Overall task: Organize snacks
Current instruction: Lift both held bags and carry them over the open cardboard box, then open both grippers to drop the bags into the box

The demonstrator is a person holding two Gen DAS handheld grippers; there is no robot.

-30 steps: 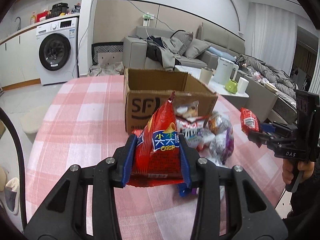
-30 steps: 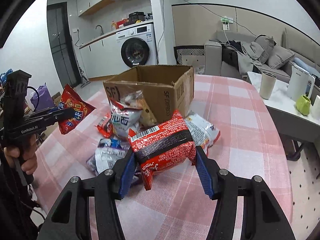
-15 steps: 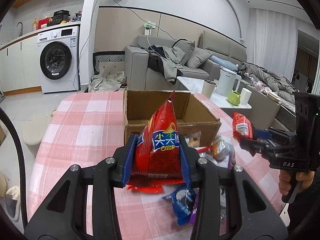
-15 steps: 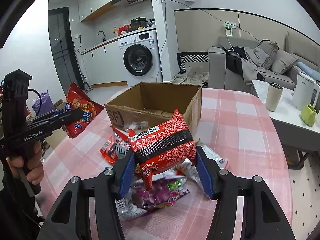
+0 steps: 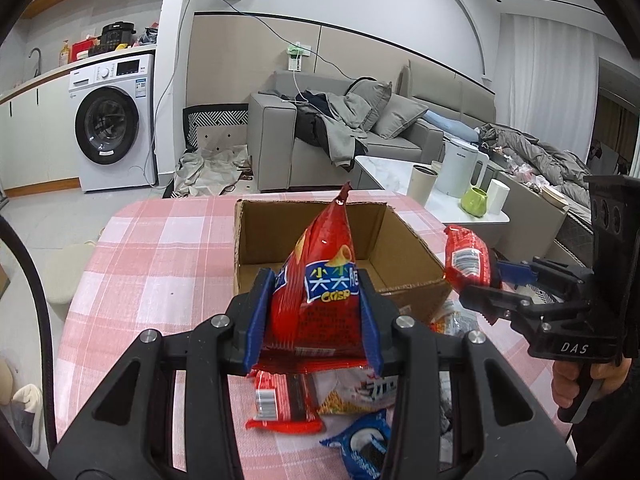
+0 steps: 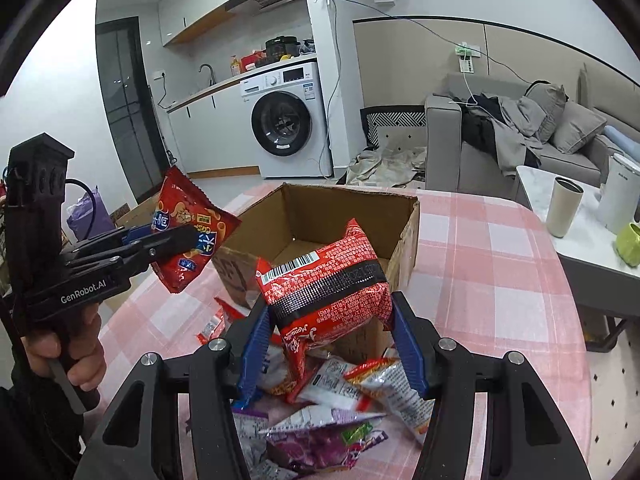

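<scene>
Left gripper pinching red crisp bag upright, above near edge of open cardboard box; right gripper clamped on red noodle packet, above loose snacks on checked tablecloth.

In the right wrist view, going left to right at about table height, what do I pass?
Hand on the grip → left gripper holding the red crisp bag → cardboard box with the red noodle packet held before it → beige tumbler → white kettle → green cup.
</scene>
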